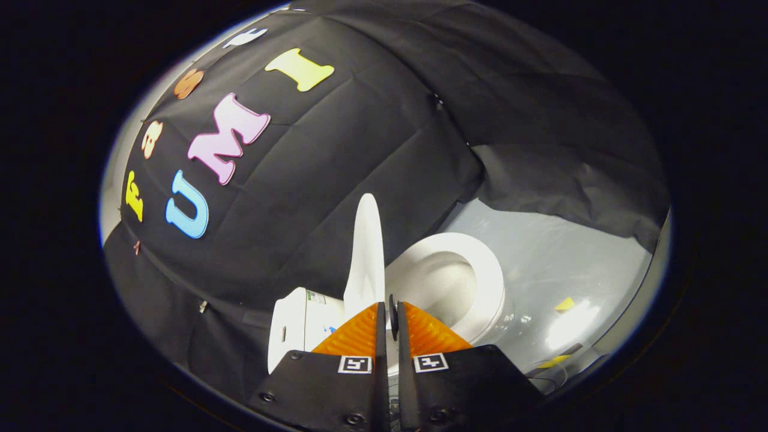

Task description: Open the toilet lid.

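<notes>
The view is tilted sideways. A white toilet stands on the grey floor just beyond my fingers. Its lid (367, 246) is raised and stands upright, seen nearly edge-on, against the tank (295, 324). The seat ring (487, 273) and the bowl (441, 279) lie uncovered beside the lid. My gripper (391, 307) is short of the toilet with its fingers drawn close together, only a thin gap between them. Nothing is held; the lid's base is hidden behind one fingertip (360, 333).
Black cloth walls the booth behind and beside the toilet, hanging down to the glossy grey floor (558, 264). Yellow tape marks (564, 305) and a thin cable (549, 375) lie on the floor past the bowl.
</notes>
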Demonstrator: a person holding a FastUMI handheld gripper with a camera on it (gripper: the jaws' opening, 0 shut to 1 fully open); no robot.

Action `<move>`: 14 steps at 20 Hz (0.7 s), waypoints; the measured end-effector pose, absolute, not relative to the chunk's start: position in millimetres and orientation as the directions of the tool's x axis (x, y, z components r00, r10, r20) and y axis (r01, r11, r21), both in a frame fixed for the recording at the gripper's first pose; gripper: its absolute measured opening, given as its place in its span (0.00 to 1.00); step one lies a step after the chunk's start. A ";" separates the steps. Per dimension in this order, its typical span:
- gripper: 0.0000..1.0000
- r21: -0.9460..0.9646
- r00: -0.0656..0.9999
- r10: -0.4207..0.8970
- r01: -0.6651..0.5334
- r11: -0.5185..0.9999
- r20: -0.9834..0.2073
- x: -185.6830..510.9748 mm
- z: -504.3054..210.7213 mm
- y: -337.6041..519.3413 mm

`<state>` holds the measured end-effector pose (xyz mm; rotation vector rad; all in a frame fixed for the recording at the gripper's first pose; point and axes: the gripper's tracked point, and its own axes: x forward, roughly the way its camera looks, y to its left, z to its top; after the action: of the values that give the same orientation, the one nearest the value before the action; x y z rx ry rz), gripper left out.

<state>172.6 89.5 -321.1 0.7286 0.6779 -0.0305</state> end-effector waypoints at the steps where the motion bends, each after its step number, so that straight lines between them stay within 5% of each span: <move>1: 0.11 0.586 0.792 0.189 0.245 0.772 -0.580 173.5 -313.9 95.9; 14: 0.11 0.370 0.821 0.070 0.177 0.912 -0.566 166.9 -255.0 169.1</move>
<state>166.9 169.1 -255.0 0.4255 0.6092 -0.0587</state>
